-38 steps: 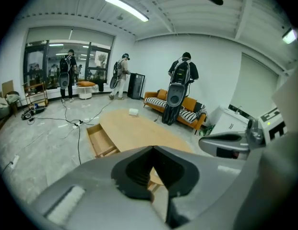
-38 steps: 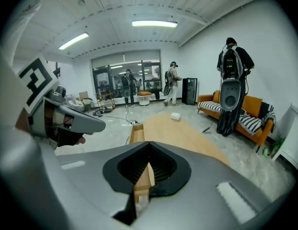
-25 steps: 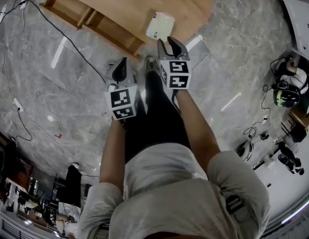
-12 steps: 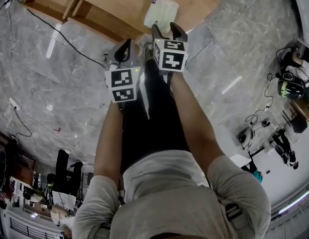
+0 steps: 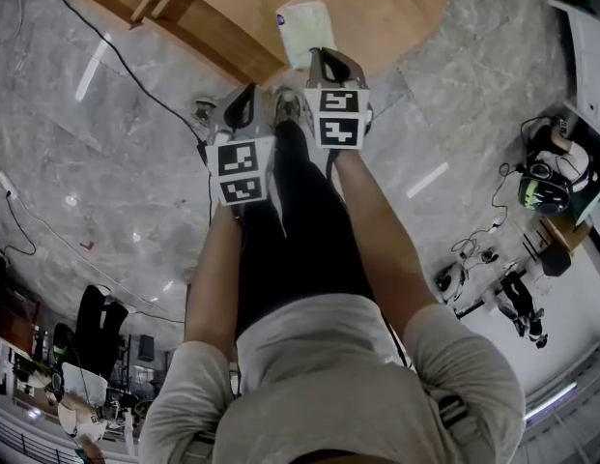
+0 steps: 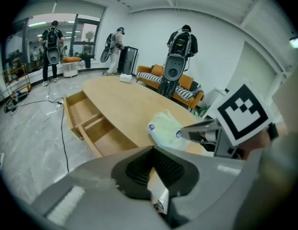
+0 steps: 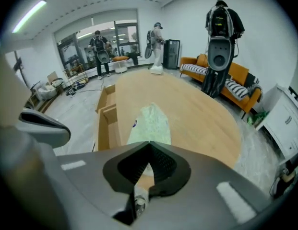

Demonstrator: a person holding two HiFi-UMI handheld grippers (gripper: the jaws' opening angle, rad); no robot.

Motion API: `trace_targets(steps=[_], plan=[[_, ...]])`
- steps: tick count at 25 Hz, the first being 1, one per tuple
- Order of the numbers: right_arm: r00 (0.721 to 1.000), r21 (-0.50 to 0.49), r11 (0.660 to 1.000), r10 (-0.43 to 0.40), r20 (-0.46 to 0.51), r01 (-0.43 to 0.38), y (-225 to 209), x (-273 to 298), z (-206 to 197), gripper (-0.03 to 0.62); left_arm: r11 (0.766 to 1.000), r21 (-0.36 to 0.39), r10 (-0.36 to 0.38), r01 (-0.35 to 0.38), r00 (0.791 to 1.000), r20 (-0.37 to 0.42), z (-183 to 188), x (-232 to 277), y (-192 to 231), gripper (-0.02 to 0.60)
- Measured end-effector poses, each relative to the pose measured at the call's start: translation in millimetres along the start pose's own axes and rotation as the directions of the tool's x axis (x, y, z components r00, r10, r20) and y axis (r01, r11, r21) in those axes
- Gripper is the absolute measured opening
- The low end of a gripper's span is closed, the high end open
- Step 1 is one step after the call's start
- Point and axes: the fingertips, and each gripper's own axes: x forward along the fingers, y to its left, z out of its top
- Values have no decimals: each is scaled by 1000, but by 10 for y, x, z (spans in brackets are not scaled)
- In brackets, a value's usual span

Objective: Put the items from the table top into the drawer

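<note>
Since a second ago: your left gripper [image 6: 152,148] and right gripper [image 7: 149,143] have both come lower, in front of your legs at the near edge of the table [image 5: 386,8]. The right jaws have just been closing, with nothing between them.
Right gripper: its jaws are together, tips meeting, and it holds nothing. It points forward and down at the table top.
Left gripper: its jaws are together too, and empty. It hangs just left of the right gripper and a little nearer to you.
Pack [image 7: 149,123]: a pale green soft pack with small blue round marks lies flat on the table top, straight ahead of your right tips. You cannot tell from these views whether the tips touch its near end. From your left gripper it lies ahead and to the right.
Drawer [image 6: 93,123]: it stands pulled out of the table's side, ahead and to the left of both grippers, left of the pack.
Floor [image 5: 87,172]: grey stone tiles, with a black cable [image 5: 116,58] running off to your left gripper's left.
Far side: an orange sofa [image 7: 242,83] stands beyond the table, ahead-right of your right gripper.
</note>
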Motion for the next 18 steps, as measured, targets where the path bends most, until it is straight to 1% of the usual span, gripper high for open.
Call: trace_targets(steps=[4, 9, 14, 18], plan=[[997, -86, 994, 68, 33, -65, 377, -32, 156, 6, 997, -57, 59, -58, 998, 17, -32, -129, 250, 20], [988, -166, 976, 149, 38, -141, 888, 6, 290, 6, 985, -126, 122, -117, 992, 35, -83, -334, 593, 20], [976, -280, 940, 214, 38, -195, 1333, 48, 435, 6, 970, -184, 171, -159, 984, 50, -151, -517, 884, 20], [972, -368, 906, 235, 22, -211, 1565, 141, 505, 6, 959, -218, 199, -182, 978, 59, -206, -620, 1100, 20]])
